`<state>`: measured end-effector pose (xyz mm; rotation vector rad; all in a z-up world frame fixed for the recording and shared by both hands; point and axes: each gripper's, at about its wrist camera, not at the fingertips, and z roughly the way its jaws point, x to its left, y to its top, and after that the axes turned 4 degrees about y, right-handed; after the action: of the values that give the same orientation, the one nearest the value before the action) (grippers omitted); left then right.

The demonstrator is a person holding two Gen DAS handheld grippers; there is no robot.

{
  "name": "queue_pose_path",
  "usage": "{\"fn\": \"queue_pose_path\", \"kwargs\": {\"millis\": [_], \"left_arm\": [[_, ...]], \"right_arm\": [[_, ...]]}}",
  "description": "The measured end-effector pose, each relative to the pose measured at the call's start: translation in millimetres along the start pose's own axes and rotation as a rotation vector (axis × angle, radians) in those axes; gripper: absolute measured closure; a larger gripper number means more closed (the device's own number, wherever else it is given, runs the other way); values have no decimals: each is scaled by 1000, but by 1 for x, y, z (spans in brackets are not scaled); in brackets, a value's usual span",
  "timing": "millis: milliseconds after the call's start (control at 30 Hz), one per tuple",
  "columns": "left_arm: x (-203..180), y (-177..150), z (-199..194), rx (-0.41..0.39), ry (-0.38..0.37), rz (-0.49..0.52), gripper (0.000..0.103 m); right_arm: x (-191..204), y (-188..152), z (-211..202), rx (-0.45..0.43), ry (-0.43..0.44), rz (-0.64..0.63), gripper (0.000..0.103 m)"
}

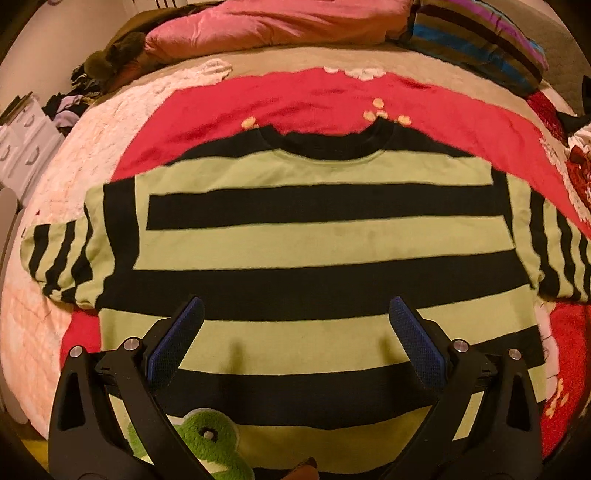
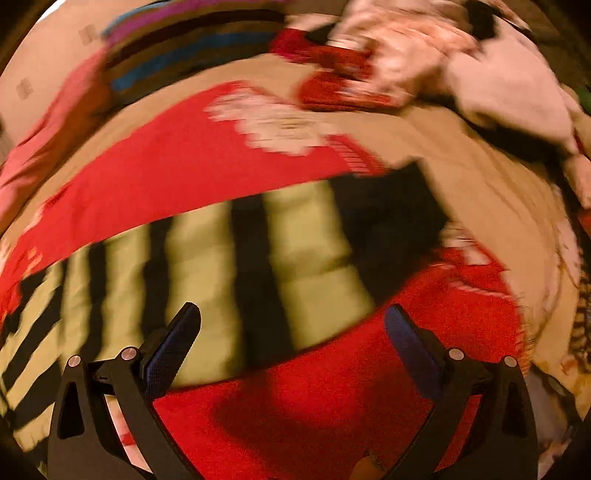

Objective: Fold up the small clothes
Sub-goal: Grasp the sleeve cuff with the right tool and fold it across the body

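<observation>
Left wrist view: striped sweater [image 1: 314,236], green and black bands, lies flat and face up on the bed [image 1: 48,302], filling the centre of the frame. Collar points to the top of the frame, hem to the bottom, both sleeves spread out to the left and right edges. It rests on a red blanket [image 1: 229,107] with pale flower shapes.

Left gripper [image 1: 295,314] hovers over the lower half of the sweater, jaws wide, nothing between them; blue pads [image 1: 417,336] visible.

A green plush toy [image 1: 207,439] sits at bottom centre, at the hem, partly behind the gripper. Pink pillow [image 1: 258,22] at top centre, multicolour striped pillow [image 1: 480,40] at upper right. White drawer unit [image 1: 22,144] at the left edge with a heap of clothes [image 1: 70,103] on top; drawers shut, contents not visible.

Right wrist view: heavily motion-blurred. Right gripper [image 2: 291,321] has jaws wide and empty, above 1 sleeve [image 2: 236,273] of the sweater, which crosses mid-frame; the red blanket fills the lower centre. A loose pile of white and red garments [image 2: 406,62] sits at upper right on the bed; single items cannot be told apart.
</observation>
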<state>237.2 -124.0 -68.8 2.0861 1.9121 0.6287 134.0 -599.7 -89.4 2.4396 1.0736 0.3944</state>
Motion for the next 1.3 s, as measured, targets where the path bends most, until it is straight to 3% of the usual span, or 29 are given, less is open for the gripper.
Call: {"fn": "queue_pose_path", "kwargs": {"millis": [100,333,600,633,733,800,933,1100,1133,1300], "left_arm": [[0,-7,13,33,-5,5,9],[-11,-24,20,58,-54,44,9],[-18,-33,17,55,-57,52,9],[-18,-34,16,51,-65,49,9],[-16,-36,17,49,-76,42,9],[-16,-37,21,51,-72,44,9],[-18,-40,26,50,-71,45,9],[-15,-40,24,34,-99,36,11],[-14,-40,22,27,-113,35,18],[-5,-41,5,-12,-170,33,33]], "right_arm": [[-35,11,2,-32,-55,37,4],[-91,31,16,-10,-31,167,4],[-83,35,16,-21,175,186,4],[-83,35,17,-13,187,191,7],[-79,34,28,15,211,186,39],[-78,34,33,19,203,172,42],[-76,33,29,3,252,180,64],[-60,33,0,-79,347,146,74],[-55,33,-7,-96,370,140,81],[-13,34,-44,-145,478,58,83]]}}
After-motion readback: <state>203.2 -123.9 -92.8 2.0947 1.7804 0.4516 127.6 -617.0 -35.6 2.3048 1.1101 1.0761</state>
